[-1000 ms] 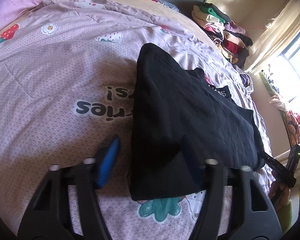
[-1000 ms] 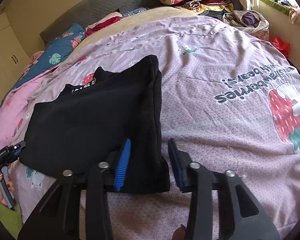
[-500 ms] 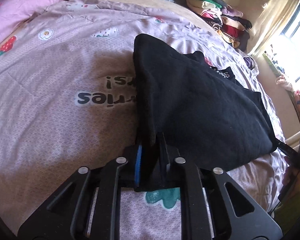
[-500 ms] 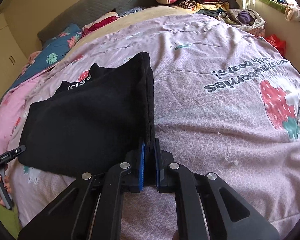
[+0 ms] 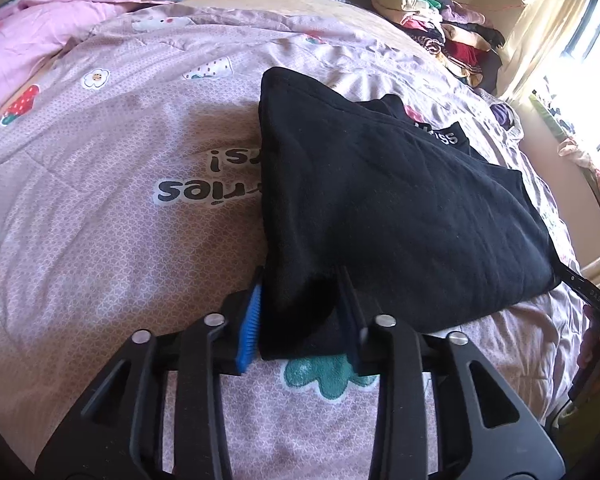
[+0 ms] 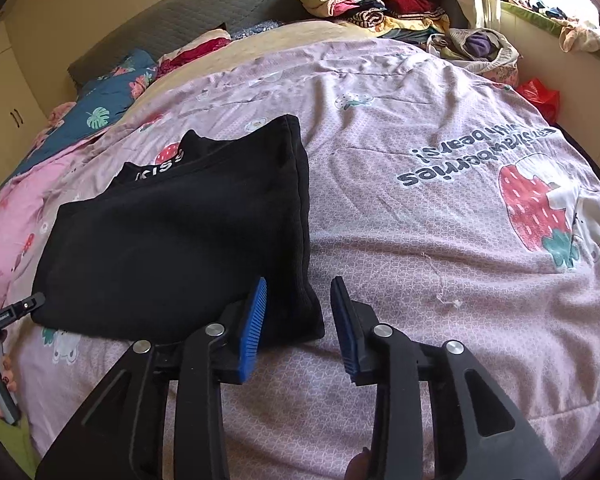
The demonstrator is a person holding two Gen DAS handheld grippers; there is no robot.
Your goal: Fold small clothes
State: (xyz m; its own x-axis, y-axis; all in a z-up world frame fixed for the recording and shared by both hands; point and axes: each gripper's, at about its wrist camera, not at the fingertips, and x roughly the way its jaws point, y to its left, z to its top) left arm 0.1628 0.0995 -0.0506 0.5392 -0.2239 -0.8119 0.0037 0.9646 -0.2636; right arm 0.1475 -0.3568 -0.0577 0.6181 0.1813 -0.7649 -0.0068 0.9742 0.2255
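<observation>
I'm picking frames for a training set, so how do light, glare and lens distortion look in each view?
Left wrist view: the window at the right edge is blown out, and the black garment shows little fold detail. Right wrist view: light is more even, with glare only at the top right corner. Both views: strong fisheye curving of the bedspread, dark corners.

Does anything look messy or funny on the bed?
Mostly the black garment: it is folded, but a flap with white letters pokes out at its far edge instead of lying tucked in. A loose thread lies on the pink bedspread beside the right gripper.
</observation>
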